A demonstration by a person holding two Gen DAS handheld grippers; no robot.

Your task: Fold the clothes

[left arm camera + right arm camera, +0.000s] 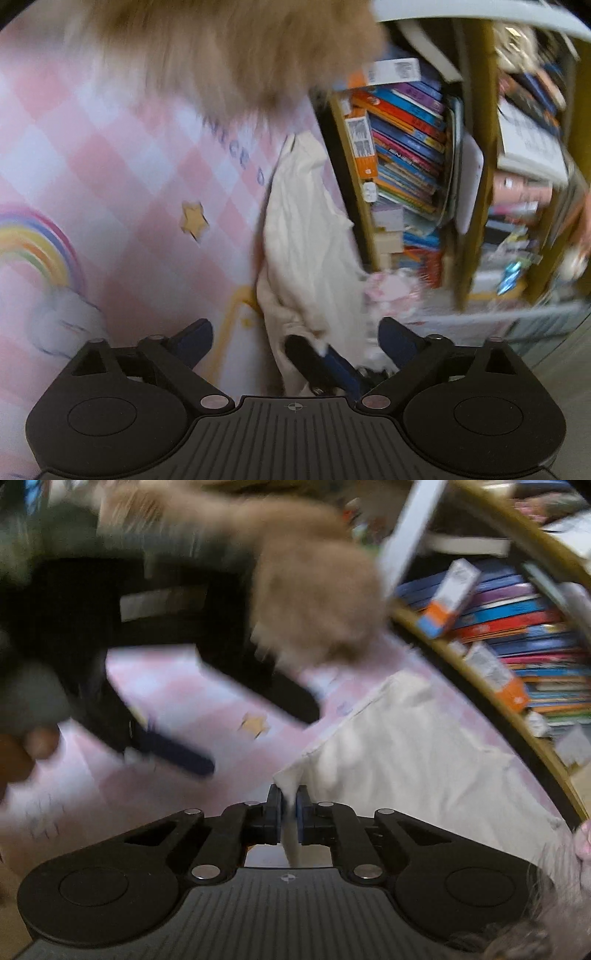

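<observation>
Your right gripper [288,805] pinches the cream garment [413,746] by its edge above the pink checked mat [110,155]. Your left gripper [295,339] gapes wide, holding nothing. A brown furry thing [314,602] crowds overhead; a bookshelf [413,147] stands close beside the cloth.

Floor covering: pink-and-white checked mat [110,155] with rainbow and star print. Beside it a yellow-framed bookshelf [476,155] — crammed with stacked colourful books [406,147]; frames motion-blurred.
</observation>
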